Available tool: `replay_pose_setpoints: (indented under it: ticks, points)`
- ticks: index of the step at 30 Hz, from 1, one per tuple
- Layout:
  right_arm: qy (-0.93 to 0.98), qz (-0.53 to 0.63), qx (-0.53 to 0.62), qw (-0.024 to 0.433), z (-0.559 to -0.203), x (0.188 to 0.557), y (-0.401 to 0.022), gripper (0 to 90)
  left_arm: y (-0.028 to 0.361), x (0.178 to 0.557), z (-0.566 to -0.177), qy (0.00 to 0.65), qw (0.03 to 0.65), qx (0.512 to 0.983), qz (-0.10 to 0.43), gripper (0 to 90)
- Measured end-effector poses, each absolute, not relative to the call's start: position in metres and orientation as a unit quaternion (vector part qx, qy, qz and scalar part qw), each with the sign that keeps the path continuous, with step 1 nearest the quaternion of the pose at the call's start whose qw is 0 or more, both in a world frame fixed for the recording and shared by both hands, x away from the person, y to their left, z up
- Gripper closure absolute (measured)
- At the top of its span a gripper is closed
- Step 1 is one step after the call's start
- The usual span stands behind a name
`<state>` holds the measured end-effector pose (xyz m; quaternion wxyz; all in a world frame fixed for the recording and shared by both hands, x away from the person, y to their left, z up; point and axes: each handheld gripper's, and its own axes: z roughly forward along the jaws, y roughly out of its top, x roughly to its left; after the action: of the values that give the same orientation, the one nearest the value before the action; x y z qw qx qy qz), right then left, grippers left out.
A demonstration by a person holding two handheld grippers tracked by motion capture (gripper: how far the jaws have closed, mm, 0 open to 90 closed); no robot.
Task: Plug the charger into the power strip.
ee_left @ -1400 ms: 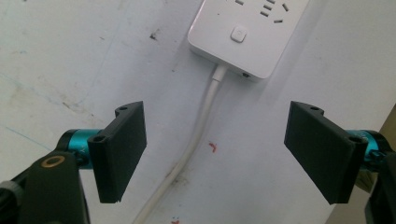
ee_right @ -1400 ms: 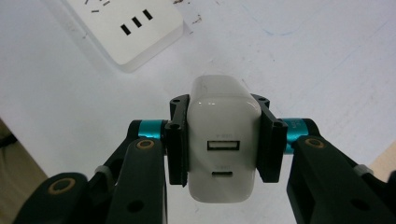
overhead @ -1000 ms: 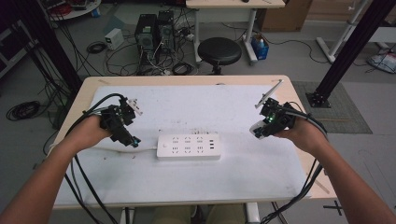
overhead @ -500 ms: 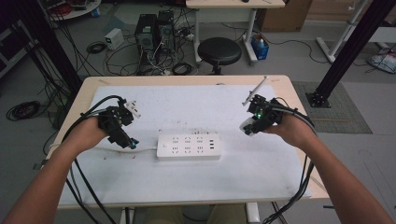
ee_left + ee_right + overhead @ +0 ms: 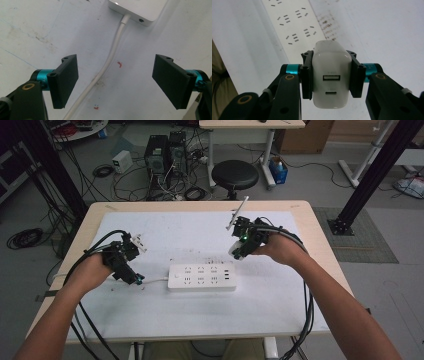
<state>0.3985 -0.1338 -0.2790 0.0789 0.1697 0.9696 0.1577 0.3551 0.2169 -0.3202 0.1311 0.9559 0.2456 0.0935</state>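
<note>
— Right gripper (image 5: 331, 81)?
— Clamped on white charger (image 5: 331, 75), one black pad flat against each side. Two ports on the near face, a wide one above a slim one.
— And in the high view?
— Right gripper (image 5: 239, 251) held above the counter (image 5: 300, 300), charger (image 5: 236, 252) at its tip, just past the far right corner of the power strip (image 5: 201, 277). Not touching the strip.
— Seen beyond the charger?
— Power strip (image 5: 292, 30) running off up and left, rows of socket slots on top.
— Left gripper (image 5: 115, 82)?
— Wide open, holding nothing. Pads well apart, with the white cord (image 5: 110, 60) lying on the counter between them, touched by neither.
— Cord leading where?
— Into the end of the power strip (image 5: 140, 10) at the top of the left gripper view.
— Position from above?
— Left gripper (image 5: 131, 276) low over the counter, just left of the strip's cord end, cord (image 5: 156, 280) between the two.
— Beyond the counter?
— Black stool (image 5: 235, 174) and a tangle of cables (image 5: 170, 180) on the floor.
</note>
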Motion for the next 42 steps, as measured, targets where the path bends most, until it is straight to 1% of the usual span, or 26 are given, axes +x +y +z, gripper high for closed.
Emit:
replay_pose_setpoints:
  ticks: [10,15,21,25,31,36,42]
  points:
    - [0.983,0.134,0.115,0.044,-0.306,0.408,-0.095,61.9,0.216,0.357,-0.323,0.236,0.134,0.958,0.091,21.0]
    - [0.988,0.118,0.098,0.035,-0.321,0.412,-0.078,62.0,0.217,0.357,-0.323,0.232,0.136,0.959,0.092,21.0]
    - [0.993,0.087,0.069,0.041,-0.339,0.413,-0.064,62.0,0.219,0.357,-0.325,0.232,0.139,0.958,0.091,21.0]
    - [0.994,0.081,0.054,0.046,-0.342,0.413,-0.058,62.0,0.221,0.356,-0.327,0.238,0.148,0.956,0.091,21.0]
    - [0.997,0.054,0.028,0.050,-0.350,0.414,-0.053,62.0,0.223,0.356,-0.328,0.236,0.144,0.957,0.089,21.0]
    - [0.998,0.042,0.001,0.056,-0.351,0.413,-0.049,62.1,0.222,0.357,-0.330,0.239,0.144,0.956,0.087,21.0]
    - [0.998,0.023,-0.005,0.056,-0.351,0.413,-0.041,62.2,0.218,0.357,-0.331,0.233,0.145,0.958,0.085,21.0]
